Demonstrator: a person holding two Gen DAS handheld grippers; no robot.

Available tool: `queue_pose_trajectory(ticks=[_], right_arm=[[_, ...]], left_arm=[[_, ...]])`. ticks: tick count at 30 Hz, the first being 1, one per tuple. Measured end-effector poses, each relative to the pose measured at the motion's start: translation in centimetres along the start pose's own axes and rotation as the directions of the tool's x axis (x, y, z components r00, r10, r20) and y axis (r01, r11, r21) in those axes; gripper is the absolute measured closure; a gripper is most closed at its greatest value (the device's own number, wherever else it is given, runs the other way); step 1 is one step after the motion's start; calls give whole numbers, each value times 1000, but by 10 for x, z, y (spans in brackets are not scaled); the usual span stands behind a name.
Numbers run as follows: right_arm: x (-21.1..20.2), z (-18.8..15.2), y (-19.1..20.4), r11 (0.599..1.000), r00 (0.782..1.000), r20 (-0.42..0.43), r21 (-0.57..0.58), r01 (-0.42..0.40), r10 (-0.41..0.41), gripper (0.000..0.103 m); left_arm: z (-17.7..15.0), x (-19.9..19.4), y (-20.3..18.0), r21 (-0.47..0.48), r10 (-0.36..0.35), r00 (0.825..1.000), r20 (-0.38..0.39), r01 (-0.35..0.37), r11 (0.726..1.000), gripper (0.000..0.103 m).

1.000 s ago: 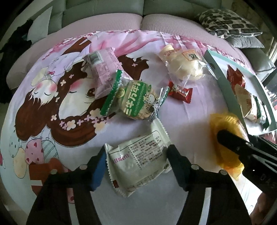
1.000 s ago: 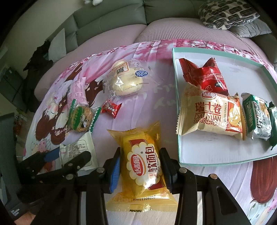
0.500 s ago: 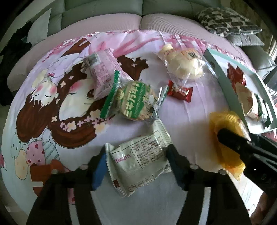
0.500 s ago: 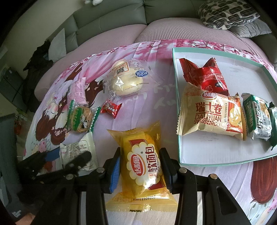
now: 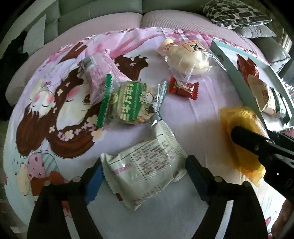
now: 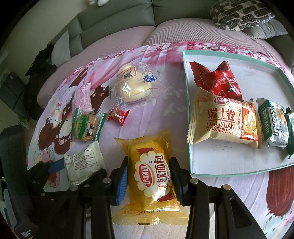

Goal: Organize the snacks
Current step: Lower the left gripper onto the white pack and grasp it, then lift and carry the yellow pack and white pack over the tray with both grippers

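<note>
My left gripper (image 5: 143, 172) is open around a white snack packet (image 5: 145, 167) lying print-side up on the cartoon-printed cloth; its blue pads sit at the packet's two ends. The packet also shows in the right wrist view (image 6: 82, 163). My right gripper (image 6: 149, 176) has closed its jaws against the sides of a yellow soft-bread packet (image 6: 152, 174), which also shows in the left wrist view (image 5: 240, 132). A white tray with a teal rim (image 6: 220, 169) lies to the right and holds a red packet (image 6: 216, 80), a Swiss roll packet (image 6: 222, 121) and a green packet (image 6: 273, 125).
Loose on the cloth are a round green-wrapped biscuit (image 5: 132, 103), a pink packet (image 5: 101, 71), a small red candy (image 5: 183, 87) and a clear-wrapped bun (image 5: 187, 57). A grey sofa back and a patterned cushion (image 6: 240, 12) lie beyond.
The left gripper has edged slightly forward around the white packet. The right gripper and yellow packet have not visibly moved.
</note>
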State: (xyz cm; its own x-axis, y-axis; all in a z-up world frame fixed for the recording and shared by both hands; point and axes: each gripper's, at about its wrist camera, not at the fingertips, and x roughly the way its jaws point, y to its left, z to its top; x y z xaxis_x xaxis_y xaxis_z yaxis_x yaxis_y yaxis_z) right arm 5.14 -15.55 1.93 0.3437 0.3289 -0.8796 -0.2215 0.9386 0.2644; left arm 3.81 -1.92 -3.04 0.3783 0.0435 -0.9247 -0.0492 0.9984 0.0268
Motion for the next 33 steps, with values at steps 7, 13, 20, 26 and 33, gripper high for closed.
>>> queue_pose_trajectory(ticks=[7,13,20,26,33], right_arm=[[-1,0,0,1000,1000,0,5,-2,2,58],[0,-1,0,1000,1000,0,5,-3,3,58],[0,-1,0,1000,1000,0,5,-4,4,58],[-1,-1,1,1000,1000,2,4,-5,5,58],[-11,1,3,1000,999,32,-4,-11,11,58]], left_arm=[[-2,1,-8,21,9,1000,2,-9,1000,12],[-2,0,-14,39,11,1000,14,-11,999,17],[-2,-7,-19,57,-13,1000,28,12,998,36],[0,-11,-14,52,-8,999,36,6,999,37],[4,-19,-7,43,3,998,60,-6,999,37]])
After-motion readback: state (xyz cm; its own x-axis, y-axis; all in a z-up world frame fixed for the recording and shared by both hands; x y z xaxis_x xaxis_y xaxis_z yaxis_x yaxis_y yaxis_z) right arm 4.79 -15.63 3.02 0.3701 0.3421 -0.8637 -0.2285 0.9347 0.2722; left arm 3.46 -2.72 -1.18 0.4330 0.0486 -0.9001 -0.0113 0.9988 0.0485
